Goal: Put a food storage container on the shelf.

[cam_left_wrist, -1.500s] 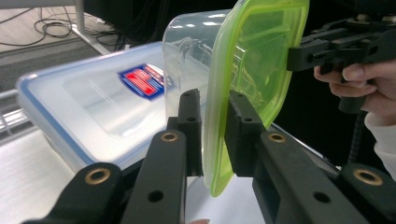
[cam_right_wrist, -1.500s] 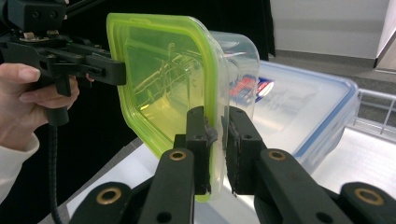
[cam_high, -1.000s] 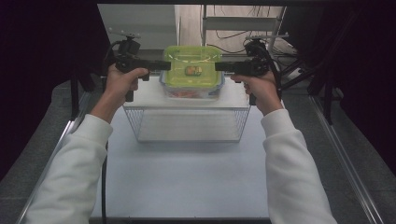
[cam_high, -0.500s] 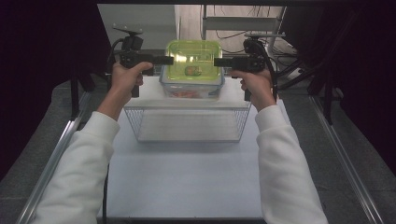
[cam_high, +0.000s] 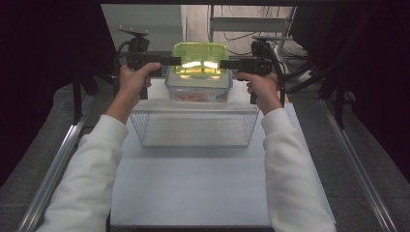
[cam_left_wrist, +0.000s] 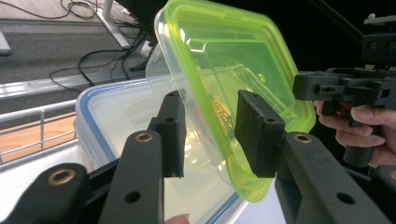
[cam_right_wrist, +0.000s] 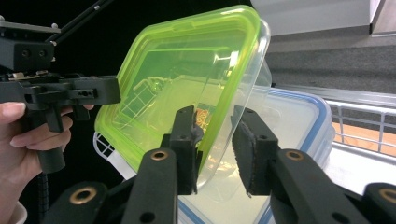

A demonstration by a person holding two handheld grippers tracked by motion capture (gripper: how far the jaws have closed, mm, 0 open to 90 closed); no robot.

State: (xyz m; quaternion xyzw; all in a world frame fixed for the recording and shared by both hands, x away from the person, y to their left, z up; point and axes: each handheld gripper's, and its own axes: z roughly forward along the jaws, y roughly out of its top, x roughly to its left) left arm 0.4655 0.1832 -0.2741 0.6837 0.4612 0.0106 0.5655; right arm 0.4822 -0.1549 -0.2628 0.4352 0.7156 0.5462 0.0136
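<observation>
Above a blue-rimmed clear box (cam_high: 199, 90) behind a wire basket (cam_high: 195, 126), the left gripper (cam_high: 175, 61) and right gripper (cam_high: 225, 64) flank a green-lidded container (cam_high: 200, 64). Both have just been opening, jaws loosely straddling its rim; the pads seem apart from the plastic.

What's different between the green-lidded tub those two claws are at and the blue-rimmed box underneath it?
The green-lidded tub has a yellow-green lid; the blue-rimmed box has a cloudy lid edged in blue. The tub looks smaller than the box. The tub sits on top, tipped in both claw views, while the box lies flat beneath. The left claw and right claw straddle the tub's edges, jaws just opening; neither reaches the box. Both are see-through plastic with rounded corners.
</observation>
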